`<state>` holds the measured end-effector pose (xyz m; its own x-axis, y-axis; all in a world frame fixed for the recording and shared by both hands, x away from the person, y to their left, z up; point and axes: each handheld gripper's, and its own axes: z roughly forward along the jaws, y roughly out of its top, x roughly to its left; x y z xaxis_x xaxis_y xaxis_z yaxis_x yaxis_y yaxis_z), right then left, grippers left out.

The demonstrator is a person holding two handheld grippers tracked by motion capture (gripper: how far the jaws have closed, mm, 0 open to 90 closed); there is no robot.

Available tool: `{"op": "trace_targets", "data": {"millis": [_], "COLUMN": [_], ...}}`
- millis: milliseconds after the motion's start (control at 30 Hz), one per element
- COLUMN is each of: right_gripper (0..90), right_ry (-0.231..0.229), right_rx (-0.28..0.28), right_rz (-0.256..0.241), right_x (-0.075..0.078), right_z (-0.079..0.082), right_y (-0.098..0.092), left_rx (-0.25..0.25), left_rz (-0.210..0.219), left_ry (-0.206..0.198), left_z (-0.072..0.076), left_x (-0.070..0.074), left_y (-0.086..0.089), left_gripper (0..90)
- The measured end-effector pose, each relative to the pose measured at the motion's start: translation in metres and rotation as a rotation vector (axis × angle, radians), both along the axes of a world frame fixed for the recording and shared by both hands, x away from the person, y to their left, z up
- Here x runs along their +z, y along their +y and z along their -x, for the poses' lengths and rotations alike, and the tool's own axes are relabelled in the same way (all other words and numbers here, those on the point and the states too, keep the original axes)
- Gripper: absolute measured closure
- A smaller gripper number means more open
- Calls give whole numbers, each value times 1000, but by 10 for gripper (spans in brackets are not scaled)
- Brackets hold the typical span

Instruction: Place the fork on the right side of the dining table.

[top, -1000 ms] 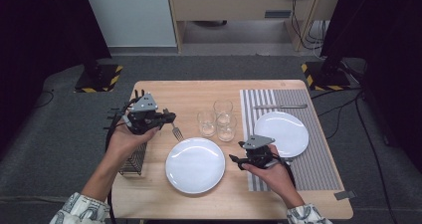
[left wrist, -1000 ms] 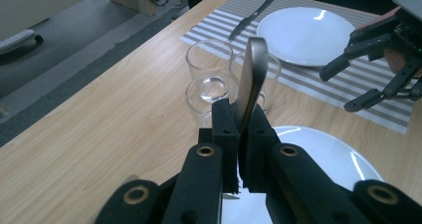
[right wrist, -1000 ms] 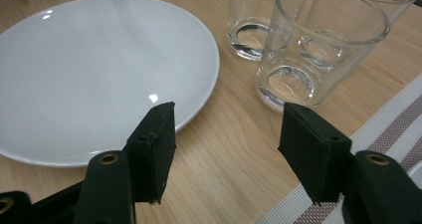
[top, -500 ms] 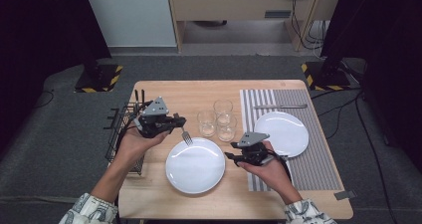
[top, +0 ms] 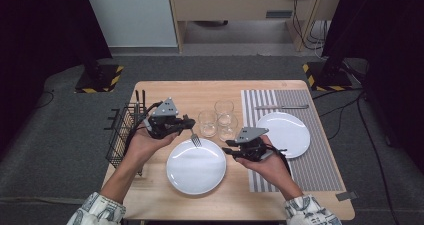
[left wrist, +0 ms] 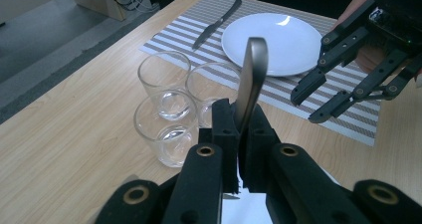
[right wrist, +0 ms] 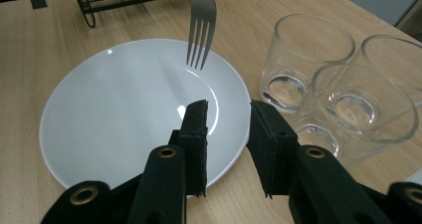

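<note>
The left hand-held gripper (top: 186,126) clamps a fork (top: 195,138) by its handle, the tines hanging just above the far rim of the near plate (top: 195,166). The right hand-held gripper (top: 231,149) sits just right of that plate with its jaws parted and nothing between them. Three glasses (top: 218,120) stand beyond the plate on the desk (top: 165,91), and a wire rack (top: 121,130) stands to its left.

**Bench Surface Layout**

Wooden bench (top: 200,92) carries: wire basket (top: 122,130) at left edge; one white plate (top: 196,166) at centre front; three glasses (top: 218,119) grouped behind it; striped mat (top: 310,160) at right.
</note>
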<state>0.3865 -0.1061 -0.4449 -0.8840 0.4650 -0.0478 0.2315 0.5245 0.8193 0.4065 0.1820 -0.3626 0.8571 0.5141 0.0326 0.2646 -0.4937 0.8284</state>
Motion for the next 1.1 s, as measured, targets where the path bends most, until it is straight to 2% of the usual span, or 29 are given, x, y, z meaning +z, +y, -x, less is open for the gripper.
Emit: {"op": "trace_targets", "data": {"millis": [267, 367, 533, 933, 1100], "right_gripper": [731, 738, 736, 770, 742], "right_ry": [7, 4, 0, 13, 19], "right_rx": [29, 42, 54, 89, 87], "right_rz": [18, 12, 7, -3, -3], "right_x": [2, 4, 8, 12, 13], "right_z": [-6, -7, -8, -12, -16], "right_y": [10, 14, 19, 32, 36], "left_rx": [-21, -38, -67, -118, -131], "left_rz": [-6, 1, -14, -36, -41], "left_ry": [15, 29, 41, 51, 53], "left_z": [-2, -4, -6, -3, -2], "left_x": [-3, -4, -8, -11, -11], "left_y": [-9, -13, -23, -40, -45], "left_gripper": [868, 868, 868, 868, 868]}}
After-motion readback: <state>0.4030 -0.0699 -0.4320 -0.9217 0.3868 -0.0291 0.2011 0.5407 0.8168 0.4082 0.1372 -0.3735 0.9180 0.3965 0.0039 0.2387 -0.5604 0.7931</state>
